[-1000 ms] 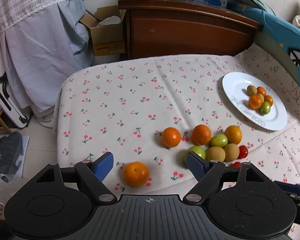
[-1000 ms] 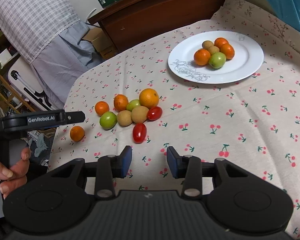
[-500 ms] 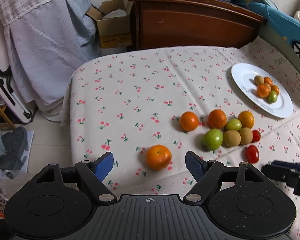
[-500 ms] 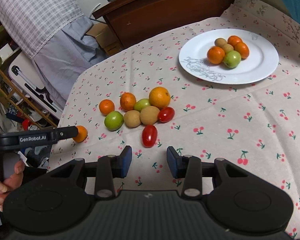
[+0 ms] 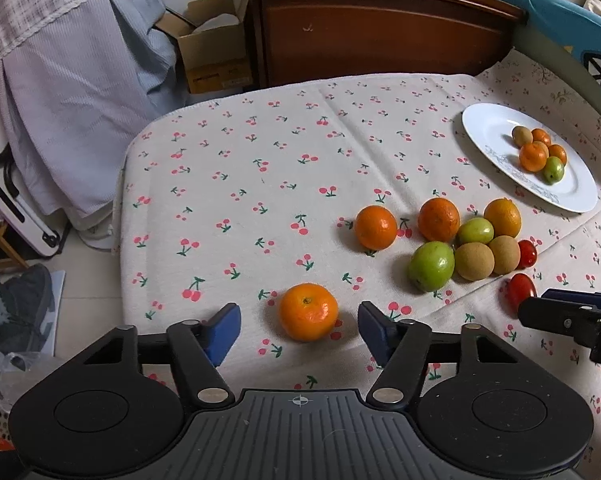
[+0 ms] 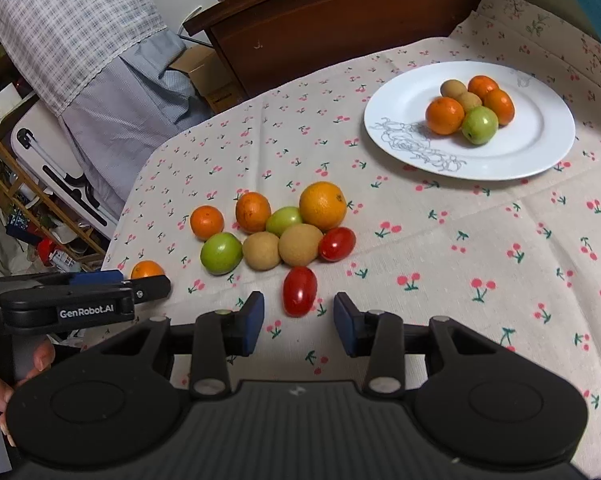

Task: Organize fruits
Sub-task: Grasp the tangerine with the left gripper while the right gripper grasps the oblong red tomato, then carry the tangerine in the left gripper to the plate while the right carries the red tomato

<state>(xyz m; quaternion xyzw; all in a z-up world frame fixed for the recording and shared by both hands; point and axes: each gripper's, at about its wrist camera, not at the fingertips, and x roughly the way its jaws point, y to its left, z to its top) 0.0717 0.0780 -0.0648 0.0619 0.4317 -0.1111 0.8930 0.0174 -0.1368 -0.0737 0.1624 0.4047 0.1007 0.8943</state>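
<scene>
We hold our right gripper parted just short of the lone red tomato; fruit cluster mid-cloth; plate nearer the tablecloth's far right corner.

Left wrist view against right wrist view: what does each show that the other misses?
Only the left wrist view shows the whole lone orange mandarin, between the closing left gripper's blue pads, untouched. Only the right wrist view shows a hand on that gripper's handle, and the oval red tomato ahead of the open right gripper. Both show the white plate of fruit and the loose fruit cluster on the cherry-print cloth.
</scene>
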